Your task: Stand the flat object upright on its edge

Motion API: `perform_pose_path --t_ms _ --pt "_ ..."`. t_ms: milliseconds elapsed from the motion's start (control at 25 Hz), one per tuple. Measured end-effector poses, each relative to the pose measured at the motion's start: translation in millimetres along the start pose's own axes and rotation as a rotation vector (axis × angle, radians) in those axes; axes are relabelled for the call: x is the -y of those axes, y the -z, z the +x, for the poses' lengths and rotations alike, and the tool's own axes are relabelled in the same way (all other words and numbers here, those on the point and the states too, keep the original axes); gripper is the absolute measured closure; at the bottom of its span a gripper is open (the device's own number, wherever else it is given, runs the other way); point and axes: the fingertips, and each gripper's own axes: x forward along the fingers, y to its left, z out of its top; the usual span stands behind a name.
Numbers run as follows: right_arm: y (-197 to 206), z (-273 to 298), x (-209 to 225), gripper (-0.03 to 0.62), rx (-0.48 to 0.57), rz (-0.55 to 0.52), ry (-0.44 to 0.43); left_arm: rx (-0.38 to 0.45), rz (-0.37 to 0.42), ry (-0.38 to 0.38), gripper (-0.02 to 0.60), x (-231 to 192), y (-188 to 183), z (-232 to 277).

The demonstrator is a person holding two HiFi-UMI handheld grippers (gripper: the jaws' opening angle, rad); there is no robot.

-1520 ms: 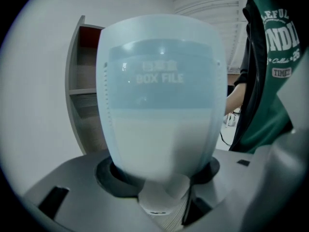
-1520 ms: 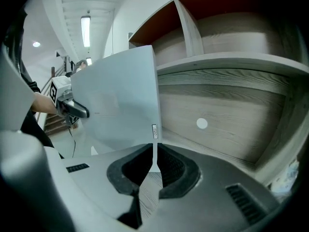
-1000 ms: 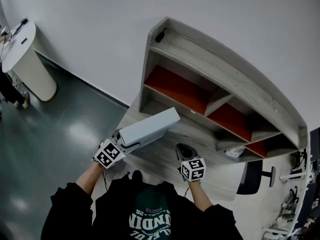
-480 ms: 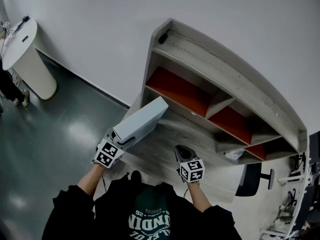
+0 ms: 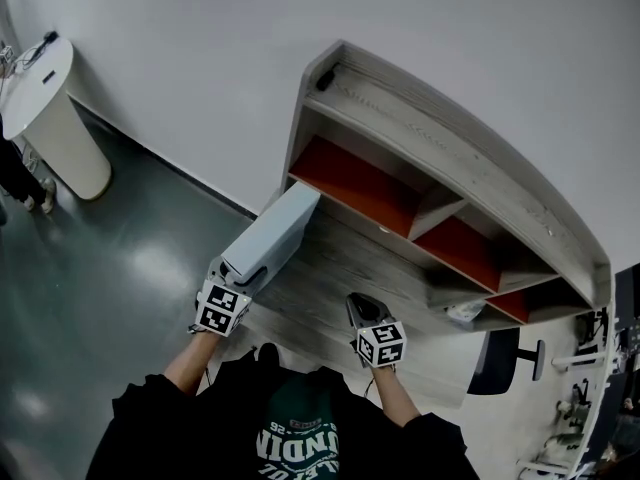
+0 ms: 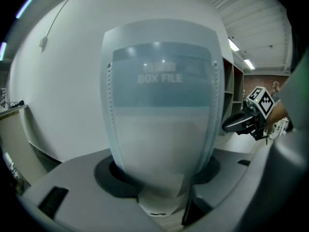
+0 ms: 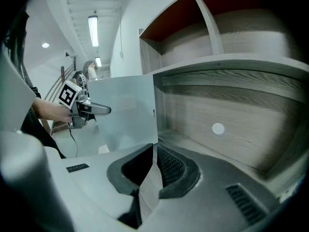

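Note:
The flat object is a pale grey-blue box file (image 5: 272, 236), printed "BOX FILE" on its spine (image 6: 161, 105). My left gripper (image 5: 243, 274) is shut on its near end, the jaws clamping the narrow spine (image 6: 161, 180). The file is turned with its broad face (image 7: 126, 114) vertical, at the left end of the wooden desk top (image 5: 335, 268), beside the shelf unit's left wall. Its lower edge is hidden, so contact with the desk is unclear. My right gripper (image 5: 358, 306) hovers over the desk's front, shut and empty (image 7: 153, 164).
A wooden shelf unit (image 5: 440, 138) with red back panels (image 5: 355, 173) rises behind the desk. A white round stand (image 5: 55, 118) is on the dark floor at far left. An office chair (image 5: 510, 353) is at the right. A white dot (image 7: 218, 128) marks the panel ahead.
The left gripper has swung the box file leftward from a slant across the desk, so it now points at the shelf's left end, narrower to the head view. The right gripper has barely moved.

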Motion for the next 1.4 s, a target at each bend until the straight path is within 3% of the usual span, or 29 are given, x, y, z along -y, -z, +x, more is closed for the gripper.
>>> perform_pose_path --t_ms 200,600,1400 --pt "1.6 -4.8 3.3 0.543 0.002 0.003 0.013 0.008 -0.023 -0.072 0.314 -3.6 -5.0 9.9" --pt "8.9 -17.8 12.1 0.543 -0.001 0.025 0.045 0.021 -0.039 -0.134 0.314 -5.5 -14.3 29.7" --pt "19.3 -36.0 36.1 0.543 -0.011 0.070 0.105 0.050 -0.058 -0.179 0.316 -13.8 -39.0 73.0"
